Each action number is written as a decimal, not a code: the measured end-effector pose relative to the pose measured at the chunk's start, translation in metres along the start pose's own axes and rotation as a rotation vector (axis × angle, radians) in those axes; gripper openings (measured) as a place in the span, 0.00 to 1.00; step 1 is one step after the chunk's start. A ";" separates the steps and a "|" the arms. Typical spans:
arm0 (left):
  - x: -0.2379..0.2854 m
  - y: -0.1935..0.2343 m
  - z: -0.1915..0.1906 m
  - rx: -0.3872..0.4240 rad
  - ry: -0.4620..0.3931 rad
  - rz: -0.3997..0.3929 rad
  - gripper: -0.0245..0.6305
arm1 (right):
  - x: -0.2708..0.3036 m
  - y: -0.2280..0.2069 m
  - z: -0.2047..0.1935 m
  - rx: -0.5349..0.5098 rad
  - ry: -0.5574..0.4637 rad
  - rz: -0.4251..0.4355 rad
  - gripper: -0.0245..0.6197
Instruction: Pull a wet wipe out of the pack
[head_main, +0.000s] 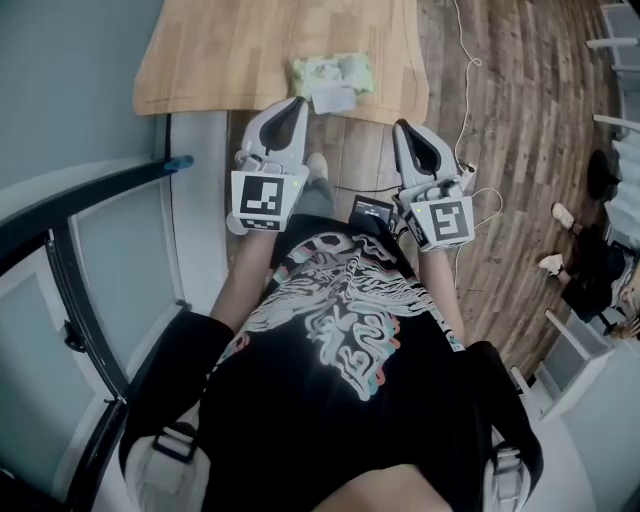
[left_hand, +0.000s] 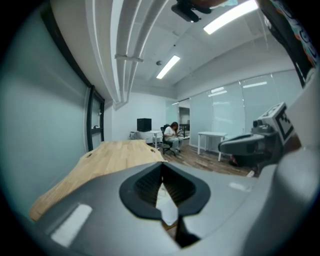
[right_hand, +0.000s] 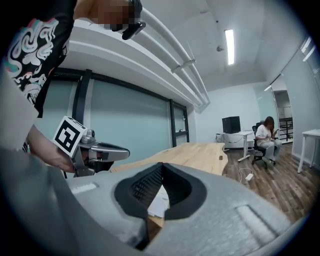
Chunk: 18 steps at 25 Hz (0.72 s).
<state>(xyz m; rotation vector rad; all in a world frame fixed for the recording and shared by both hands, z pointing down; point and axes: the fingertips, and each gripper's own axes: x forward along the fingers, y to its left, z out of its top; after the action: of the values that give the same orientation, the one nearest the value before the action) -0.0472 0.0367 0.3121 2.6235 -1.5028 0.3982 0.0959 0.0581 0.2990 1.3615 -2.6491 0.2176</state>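
Holding both grippers up at the near edge of the wooden table (head_main: 200, 60), I have yet to touch anything. The wet wipe pack (head_main: 330, 70), pale green and yellow, lies flat on the table close to its near edge, nearer the right corner than the left. A white sheet (head_main: 335, 99) lies against the pack's near side, right at the table's edge. I cannot tell whether it is the pack's opened flap or a wipe that is already partly out.

My left gripper (head_main: 296, 104) has its jaws together with nothing between them, and its tips point at the near edge just left of the white sheet. My right gripper (head_main: 402, 128) is also closed and empty, and its tips are by the near right corner, to the right of the pack. Through each gripper's own view, the white sheet shows beyond the closed jaws, not in them.

By my reckoning, the task has barely begun. I have approached the pack, but I have neither steadied it nor pinched a wipe. What is left is to open the jaws, hold the pack down with one gripper, catch the wipe with the other and draw it clear.
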 end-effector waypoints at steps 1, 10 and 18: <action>0.005 0.004 -0.002 0.011 0.006 -0.010 0.02 | 0.007 0.000 0.000 0.003 0.012 0.000 0.04; 0.037 0.012 -0.013 0.067 0.009 -0.119 0.02 | 0.047 -0.009 0.007 -0.007 0.011 -0.017 0.04; 0.053 0.022 -0.029 0.063 0.037 -0.135 0.02 | 0.063 -0.021 0.009 -0.050 -0.014 -0.022 0.04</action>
<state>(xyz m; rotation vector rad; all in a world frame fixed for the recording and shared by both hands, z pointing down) -0.0456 -0.0128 0.3530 2.7300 -1.3134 0.4862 0.0761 -0.0062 0.3038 1.3809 -2.6307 0.1395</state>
